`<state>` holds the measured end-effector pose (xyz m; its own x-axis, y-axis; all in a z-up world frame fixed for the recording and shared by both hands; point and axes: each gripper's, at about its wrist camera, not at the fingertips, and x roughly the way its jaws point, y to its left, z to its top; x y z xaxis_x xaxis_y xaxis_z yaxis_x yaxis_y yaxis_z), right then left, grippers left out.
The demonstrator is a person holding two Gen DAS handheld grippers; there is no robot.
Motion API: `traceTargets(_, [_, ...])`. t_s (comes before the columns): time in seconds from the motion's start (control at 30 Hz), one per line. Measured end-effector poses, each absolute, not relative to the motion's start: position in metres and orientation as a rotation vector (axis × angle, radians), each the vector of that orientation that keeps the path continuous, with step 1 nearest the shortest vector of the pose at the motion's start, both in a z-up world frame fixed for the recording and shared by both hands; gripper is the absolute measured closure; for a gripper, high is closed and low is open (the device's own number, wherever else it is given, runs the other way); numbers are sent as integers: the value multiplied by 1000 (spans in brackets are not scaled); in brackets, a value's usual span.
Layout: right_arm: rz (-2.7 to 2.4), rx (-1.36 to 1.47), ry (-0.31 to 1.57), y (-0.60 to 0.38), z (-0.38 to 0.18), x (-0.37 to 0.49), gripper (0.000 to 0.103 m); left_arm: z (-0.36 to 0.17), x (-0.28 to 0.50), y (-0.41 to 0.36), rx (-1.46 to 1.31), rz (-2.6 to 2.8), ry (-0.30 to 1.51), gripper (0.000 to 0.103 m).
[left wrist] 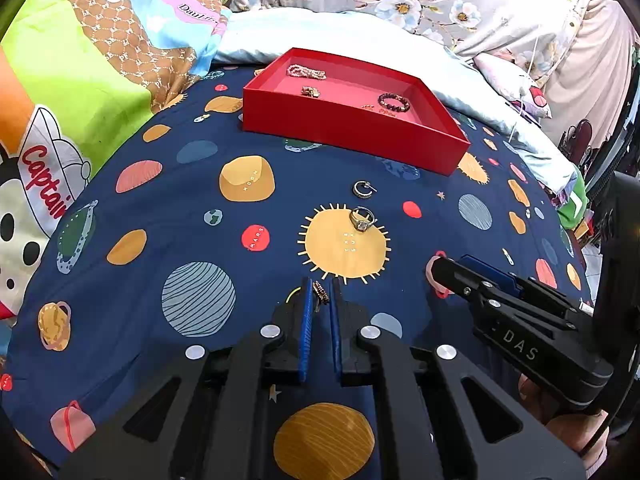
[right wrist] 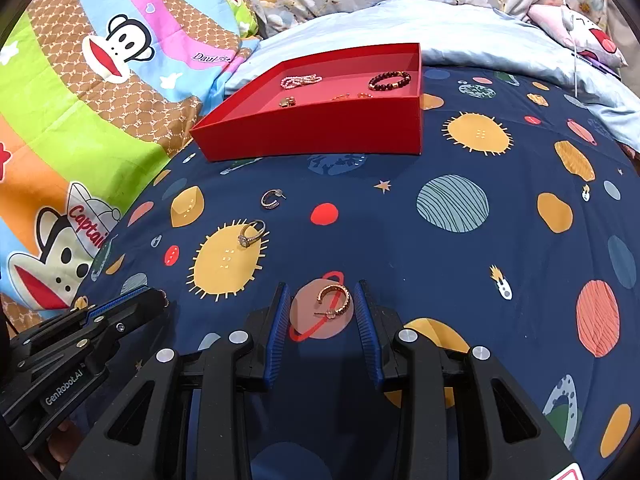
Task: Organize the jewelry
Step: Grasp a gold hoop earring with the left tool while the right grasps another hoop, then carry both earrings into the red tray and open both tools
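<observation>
The left gripper (left wrist: 321, 294) is pinching a small dark studded earring (left wrist: 321, 292), mostly hidden between its blue pads. The right gripper (right wrist: 321, 300) is standing unclenched, straddling a gold hoop earring (right wrist: 334, 300) lying untouched on the planet-print bedsheet (right wrist: 400, 240). Near the red tray (left wrist: 344, 128) are lying a silver hoop (left wrist: 363, 190) and a stone ring (left wrist: 362, 219); the tray's smallest pieces are blurring together.
</observation>
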<state>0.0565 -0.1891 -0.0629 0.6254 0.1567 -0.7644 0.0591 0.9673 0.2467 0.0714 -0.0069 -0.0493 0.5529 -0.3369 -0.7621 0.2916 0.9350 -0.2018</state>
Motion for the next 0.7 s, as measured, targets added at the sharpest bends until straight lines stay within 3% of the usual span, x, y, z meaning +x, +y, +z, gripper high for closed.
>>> traceTargets(0.2, [27,198,905,-181,-63,60,73,-51,76,-4,-66,-368,913,95])
traceTargets(0.37, [6,199,908,-185,-64,60,87,-50,79,-4,-59,-359,911,95])
traceTargets(0.7, [2,217,907,-186,-63,59,87,-48,80,-3,-58,-355,910,95])
